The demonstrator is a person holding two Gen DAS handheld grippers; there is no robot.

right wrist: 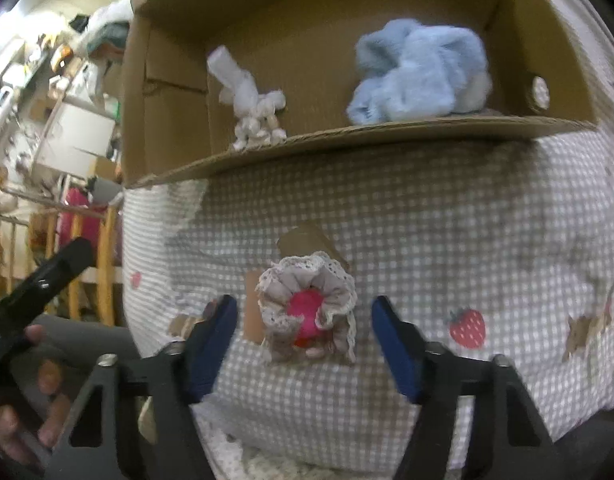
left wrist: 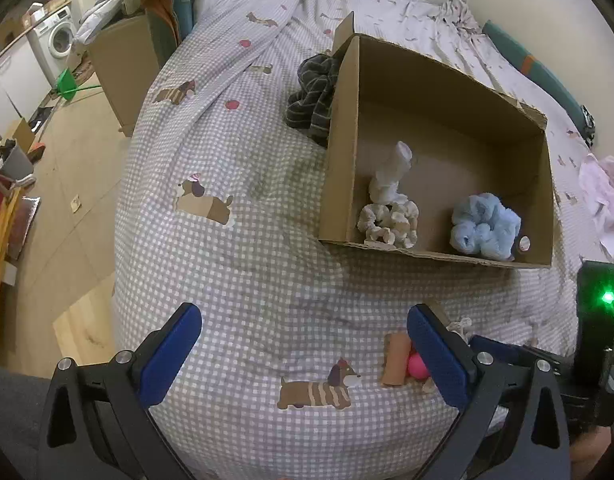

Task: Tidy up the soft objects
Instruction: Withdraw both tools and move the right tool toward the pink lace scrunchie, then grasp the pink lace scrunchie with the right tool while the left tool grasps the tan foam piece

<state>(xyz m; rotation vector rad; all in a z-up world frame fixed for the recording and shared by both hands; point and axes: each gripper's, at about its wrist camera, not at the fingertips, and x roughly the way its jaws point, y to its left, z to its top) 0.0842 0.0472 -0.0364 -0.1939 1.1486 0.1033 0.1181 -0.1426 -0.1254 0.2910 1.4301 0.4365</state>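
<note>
1. The right gripper (right wrist: pixel 303 334) stands partly open over the bed (right wrist: pixel 427 240), its blue pads either side of a lace-edged scrunchie (right wrist: pixel 307 312) with a pink centre; neither pad touches it, so nothing is held.
2. The left gripper (left wrist: pixel 303 356) is wide open and empty, hovering above bare checked bedding.
3. The cardboard box (left wrist: pixel 343 152) sits further up the bed, already holding a cream scrunchie (left wrist: pixel 389 222), a white sock (left wrist: pixel 391 172) and a blue fluffy scrunchie (left wrist: pixel 485 228).
4. To grip well, I'd lower until the pads straddle the ruffle's full thickness, then close on fabric (not only the lace edge, which would likely slip).
5. Avoid pinching the bedding underneath.
</note>
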